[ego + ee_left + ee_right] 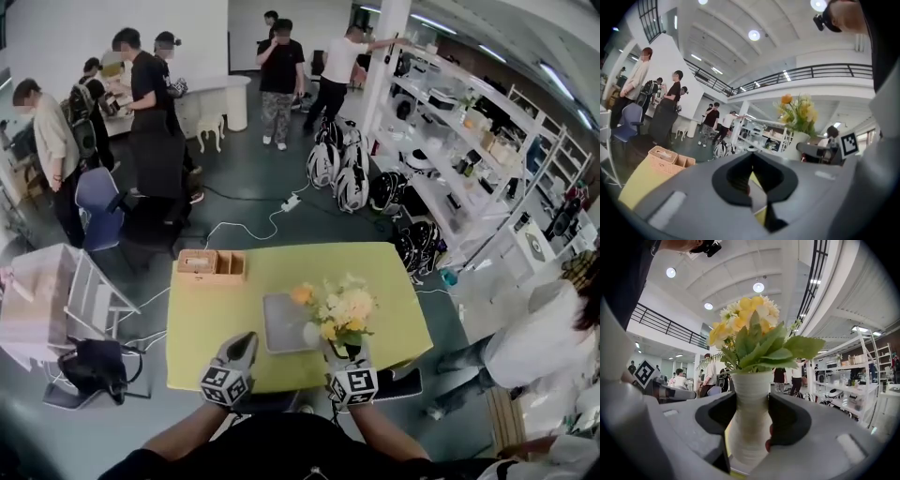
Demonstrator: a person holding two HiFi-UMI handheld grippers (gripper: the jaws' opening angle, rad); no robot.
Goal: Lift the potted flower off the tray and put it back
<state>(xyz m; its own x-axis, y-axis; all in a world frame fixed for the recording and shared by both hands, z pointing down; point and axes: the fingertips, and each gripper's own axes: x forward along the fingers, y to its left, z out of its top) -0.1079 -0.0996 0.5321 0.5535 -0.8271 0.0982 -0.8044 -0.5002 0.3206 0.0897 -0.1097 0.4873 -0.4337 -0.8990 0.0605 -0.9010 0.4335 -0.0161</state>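
A yellow desk point(197, 328) stands in a busy open workshop, with white shelving point(450, 159) and people point(279, 66) behind it. The right gripper's point(345, 354) fingers point(792, 420) clamp the white ribbed pot of the potted flower point(751, 380), upright at the grey tray's point(279, 323) right edge. The pot's base is hidden. The left gripper's point(246, 341) fingers point(736, 180) are pressed together, empty, near the tray.

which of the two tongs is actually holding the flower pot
The right tongs: its jaws clamp the white potted flower, while the left tongs are closed on nothing.
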